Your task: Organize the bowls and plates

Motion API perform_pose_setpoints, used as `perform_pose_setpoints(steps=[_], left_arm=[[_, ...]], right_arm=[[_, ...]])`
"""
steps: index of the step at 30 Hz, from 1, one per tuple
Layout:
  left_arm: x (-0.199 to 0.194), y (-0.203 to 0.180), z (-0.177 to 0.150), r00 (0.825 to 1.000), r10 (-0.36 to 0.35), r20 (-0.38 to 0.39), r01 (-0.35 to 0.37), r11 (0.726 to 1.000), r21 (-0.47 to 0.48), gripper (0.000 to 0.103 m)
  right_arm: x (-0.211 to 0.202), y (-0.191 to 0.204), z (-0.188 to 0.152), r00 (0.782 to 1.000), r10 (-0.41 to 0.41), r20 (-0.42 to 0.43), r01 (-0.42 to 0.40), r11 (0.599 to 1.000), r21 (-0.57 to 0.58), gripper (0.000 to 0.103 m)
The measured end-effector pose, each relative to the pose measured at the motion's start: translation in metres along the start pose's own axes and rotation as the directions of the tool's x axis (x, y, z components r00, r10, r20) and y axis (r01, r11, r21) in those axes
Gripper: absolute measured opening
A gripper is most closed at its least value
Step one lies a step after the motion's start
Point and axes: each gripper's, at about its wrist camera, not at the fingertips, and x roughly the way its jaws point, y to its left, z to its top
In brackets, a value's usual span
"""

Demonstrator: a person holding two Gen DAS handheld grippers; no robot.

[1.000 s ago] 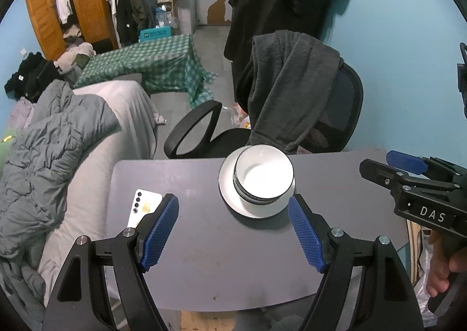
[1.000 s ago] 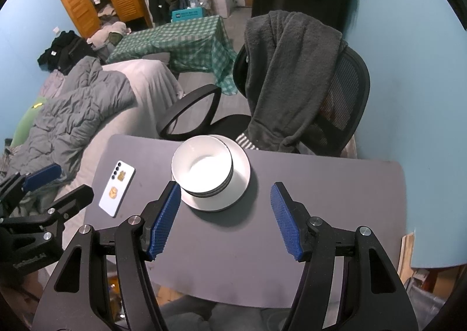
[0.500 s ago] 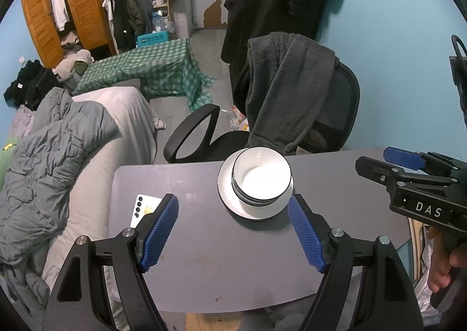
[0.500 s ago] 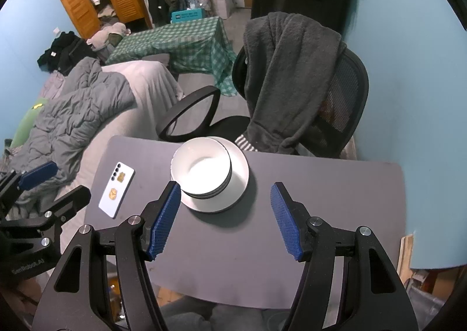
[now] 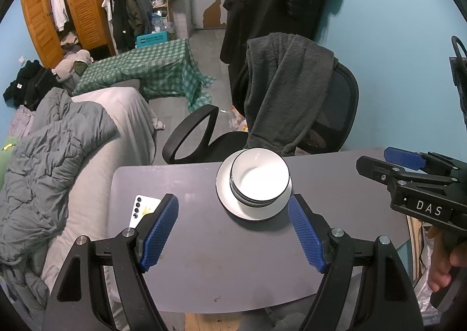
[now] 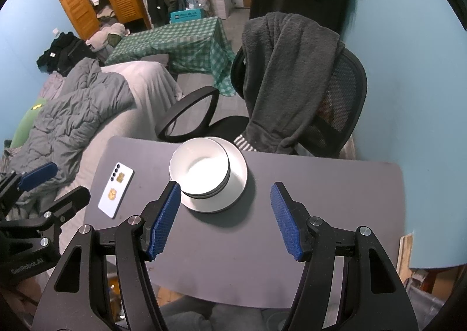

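Observation:
A stack of white bowls (image 5: 260,177) with dark rims sits nested on a white plate (image 5: 226,199) near the far edge of the grey table (image 5: 233,266). It also shows in the right wrist view, bowls (image 6: 201,170) on plate (image 6: 236,193). My left gripper (image 5: 233,231) is open and empty, held above the table's near side, short of the stack. My right gripper (image 6: 223,220) is open and empty, also short of the stack. Each gripper shows in the other's view, the right one (image 5: 408,170) and the left one (image 6: 43,185).
A white phone (image 6: 116,189) lies on the table's left part. An office chair (image 5: 306,109) draped with a grey garment stands just behind the table. A bed with a grey duvet (image 5: 52,156) lies to the left.
Both grippers have drawn back and up a little from the stack, which looks slightly smaller and farther. The bowls and plate have not moved.

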Motion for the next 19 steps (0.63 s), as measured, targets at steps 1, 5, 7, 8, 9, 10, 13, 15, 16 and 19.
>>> perform_pose_setpoints(steps=[1,5,7,8,9,10,13,15,16,19], left_arm=[[0.000,0.000,0.000,1.000,-0.002,0.000,0.002,1.000,0.000,0.079],[0.001,-0.002,0.002,1.000,-0.008,-0.003,0.008,1.000,-0.003,0.079],[0.001,-0.002,0.003,1.000,-0.006,-0.003,0.005,1.000,-0.003,0.081],[0.001,-0.003,0.004,1.000,-0.006,-0.003,0.006,1.000,-0.005,0.082],[0.001,-0.003,0.004,1.000,-0.006,-0.004,0.006,1.000,-0.003,0.085],[0.001,-0.003,0.004,1.000,-0.005,-0.002,0.005,1.000,-0.002,0.085],[0.001,-0.004,0.005,1.000,-0.001,0.007,0.000,1.000,0.002,0.085],[0.001,-0.006,0.007,1.000,0.002,0.012,-0.002,1.000,-0.002,0.085],[0.001,-0.006,0.007,1.000,-0.005,0.014,0.005,1.000,-0.004,0.085],[0.000,-0.008,0.009,1.000,-0.001,0.008,0.001,1.000,-0.012,0.085]], right_arm=[[0.000,-0.001,0.001,1.000,-0.001,0.000,0.001,1.000,0.001,0.063],[-0.001,-0.005,0.004,1.000,-0.002,0.001,0.002,1.000,0.006,0.063],[0.000,-0.007,0.005,1.000,-0.003,0.000,0.003,1.000,0.007,0.063],[0.000,-0.008,0.006,1.000,-0.004,0.000,0.004,1.000,0.006,0.063],[0.000,-0.007,0.005,1.000,-0.003,0.001,0.003,1.000,0.008,0.063],[0.000,-0.008,0.005,1.000,-0.003,0.000,0.003,1.000,0.010,0.063],[0.000,-0.010,0.006,1.000,-0.002,-0.001,0.002,1.000,0.010,0.063],[0.001,-0.011,0.007,1.000,-0.004,-0.002,0.004,1.000,0.009,0.063],[0.001,-0.013,0.008,1.000,-0.004,-0.005,0.004,1.000,0.010,0.063],[0.001,-0.014,0.007,1.000,-0.003,-0.004,0.003,1.000,0.011,0.063]])
